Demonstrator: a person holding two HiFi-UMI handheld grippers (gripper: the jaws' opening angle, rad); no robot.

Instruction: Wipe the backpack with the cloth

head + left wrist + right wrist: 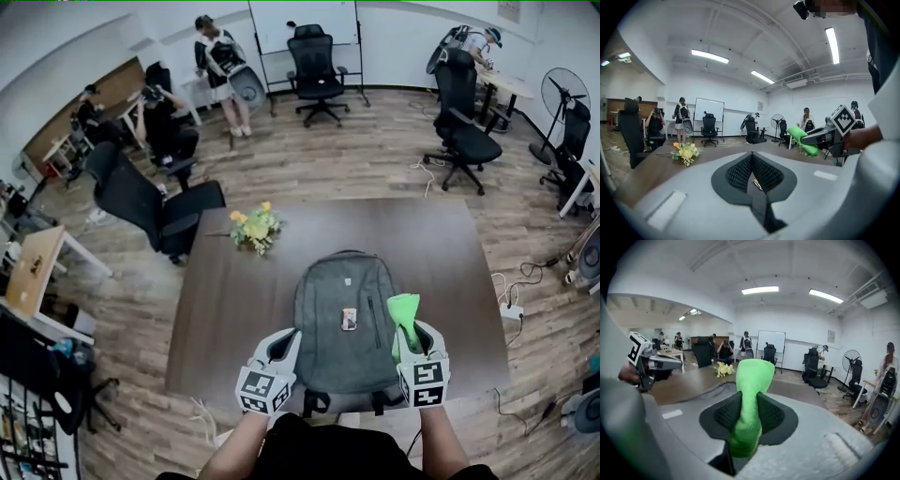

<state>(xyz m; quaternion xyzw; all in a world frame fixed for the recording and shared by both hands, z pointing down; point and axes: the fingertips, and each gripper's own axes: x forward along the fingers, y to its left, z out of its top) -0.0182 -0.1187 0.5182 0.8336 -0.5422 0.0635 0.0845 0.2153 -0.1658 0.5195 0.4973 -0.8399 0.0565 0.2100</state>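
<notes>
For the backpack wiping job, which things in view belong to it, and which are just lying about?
Part of the job:
backpack, flat on the table
green cloth, clamped in the right gripper
left gripper, shut with nothing in it

Lying about:
flower bunch on the table
office chairs
standing fan

— Where does the head view sit?
— High over the table's (234,309) near edge, looking steeply down on the whole top.
— And the gripper views?
— Low and close behind their own jaws, facing level toward the far edge. Both share the flowers (684,152) and whiteboard (708,109). The left one catches the right gripper (813,138), and the right one catches the left gripper (675,363).
</notes>
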